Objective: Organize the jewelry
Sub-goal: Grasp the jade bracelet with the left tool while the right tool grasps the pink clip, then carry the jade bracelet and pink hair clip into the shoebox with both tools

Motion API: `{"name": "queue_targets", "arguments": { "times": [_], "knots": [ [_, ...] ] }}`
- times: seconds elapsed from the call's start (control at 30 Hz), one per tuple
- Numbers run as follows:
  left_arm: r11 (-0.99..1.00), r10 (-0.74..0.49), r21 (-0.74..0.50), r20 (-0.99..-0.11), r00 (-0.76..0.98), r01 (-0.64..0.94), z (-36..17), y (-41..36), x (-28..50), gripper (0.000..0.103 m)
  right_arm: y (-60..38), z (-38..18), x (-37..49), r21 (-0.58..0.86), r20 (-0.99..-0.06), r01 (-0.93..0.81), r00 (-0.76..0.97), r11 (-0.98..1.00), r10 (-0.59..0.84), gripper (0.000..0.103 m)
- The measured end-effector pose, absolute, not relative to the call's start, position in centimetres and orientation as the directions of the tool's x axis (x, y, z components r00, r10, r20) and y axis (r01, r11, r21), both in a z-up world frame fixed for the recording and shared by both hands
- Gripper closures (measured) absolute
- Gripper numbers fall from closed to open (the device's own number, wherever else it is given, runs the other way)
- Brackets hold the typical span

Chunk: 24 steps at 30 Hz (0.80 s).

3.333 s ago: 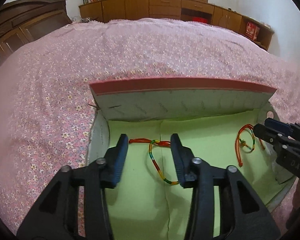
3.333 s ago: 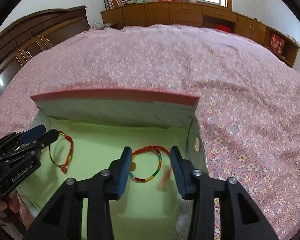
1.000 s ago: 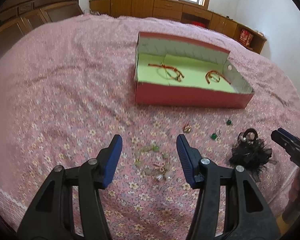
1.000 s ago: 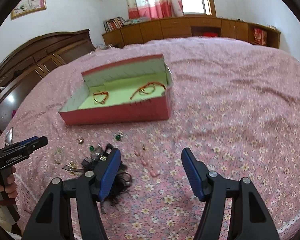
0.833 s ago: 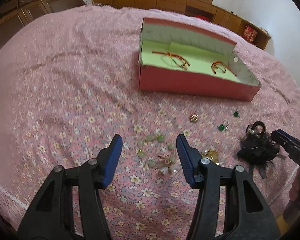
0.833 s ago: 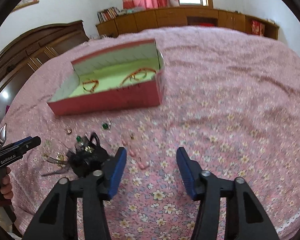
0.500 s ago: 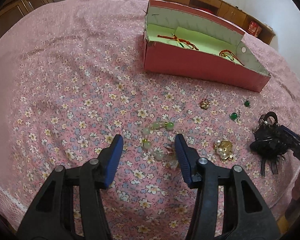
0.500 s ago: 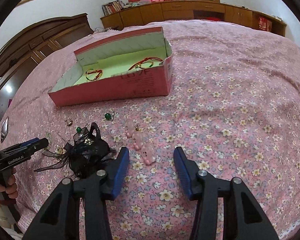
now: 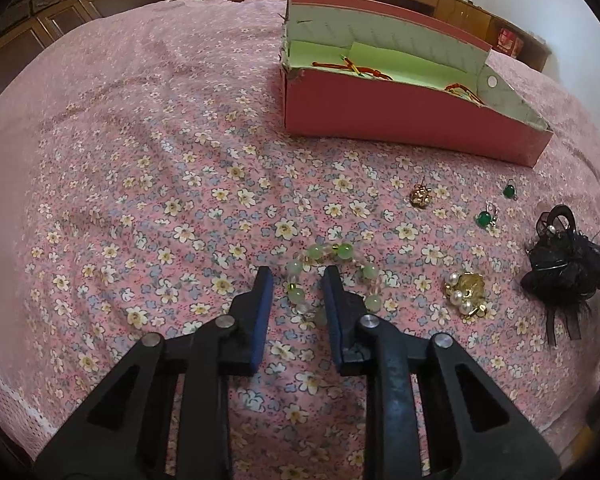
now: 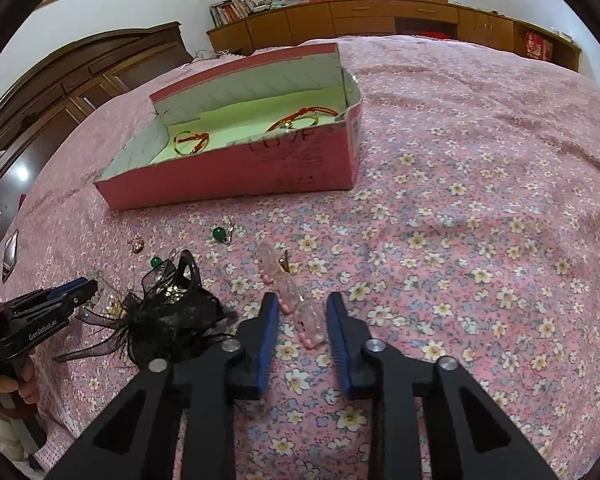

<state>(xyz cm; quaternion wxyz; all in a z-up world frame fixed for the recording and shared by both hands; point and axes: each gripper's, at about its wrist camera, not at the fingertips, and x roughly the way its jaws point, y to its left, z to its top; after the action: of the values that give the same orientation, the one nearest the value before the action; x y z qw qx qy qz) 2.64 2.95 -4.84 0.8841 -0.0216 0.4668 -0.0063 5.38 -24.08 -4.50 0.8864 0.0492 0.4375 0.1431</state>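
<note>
The left gripper point(image 9: 296, 280) sits low in the lower centre of the left wrist view, its jaws narrow and just now closing around one side of the green bead bracelet point(image 9: 332, 280). The blue pads flank the bracelet's left arc; a visible gap remains on each side of the beads, so they are not yet pinched. The rest of the loop lies on the flowered pink bedspread point(image 9: 160, 184) to the right of the right-hand pad.

The right gripper point(image 10: 302, 312) is in the lower centre of its own view, jaws also narrow and just now closing. Between them lies the near end of a clear pink beaded piece point(image 10: 296, 300), which runs away toward the centre of the frame. Whether the pads already touch it cannot be told.

Further out in the left wrist view, a gold and pearl brooch point(image 9: 466, 292) lies right of the bracelet, a small gold ornament point(image 9: 420, 196) above it, and two green earrings point(image 9: 486, 218) further right. A black lace hair ornament point(image 9: 556, 268) sits at the right edge, just beside the tip of the right gripper.

The pink cardboard box point(image 9: 400, 116) stands open in the upper right of the left view, well apart from the loose pieces. On its green lining lie two red cord bracelets point(image 10: 190, 142), one toward each end.
</note>
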Motion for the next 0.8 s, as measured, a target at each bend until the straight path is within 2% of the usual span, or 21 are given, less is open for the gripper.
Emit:
{"name": "queue_targets", "arguments": {
  "times": [0.13, 0.27, 0.8],
  "knots": [
    [0.999, -0.043, -0.051, -0.825, 0.564, 0.002, -4.9, 2.9, 2.7, 0.094, -23.5, -4.5, 5.2, 0.204, -0.764, -0.241, 0.567, 0.949, 0.308, 0.092],
    [0.998, -0.059, -0.059, -0.825, 0.562, 0.018, -4.7, 2.7, 2.7, 0.103, -23.3, -4.5, 5.0, 0.209, -0.761, -0.248, 0.566, 0.946, 0.316, 0.092],
    [0.990, -0.135, -0.124, -0.792, 0.596, 0.060, -2.6, 2.8, 1.1, 0.103, -24.2, -3.0, 3.5, 0.250, -0.724, -0.253, 0.592, 0.935, 0.354, 0.093]
  ]
}}
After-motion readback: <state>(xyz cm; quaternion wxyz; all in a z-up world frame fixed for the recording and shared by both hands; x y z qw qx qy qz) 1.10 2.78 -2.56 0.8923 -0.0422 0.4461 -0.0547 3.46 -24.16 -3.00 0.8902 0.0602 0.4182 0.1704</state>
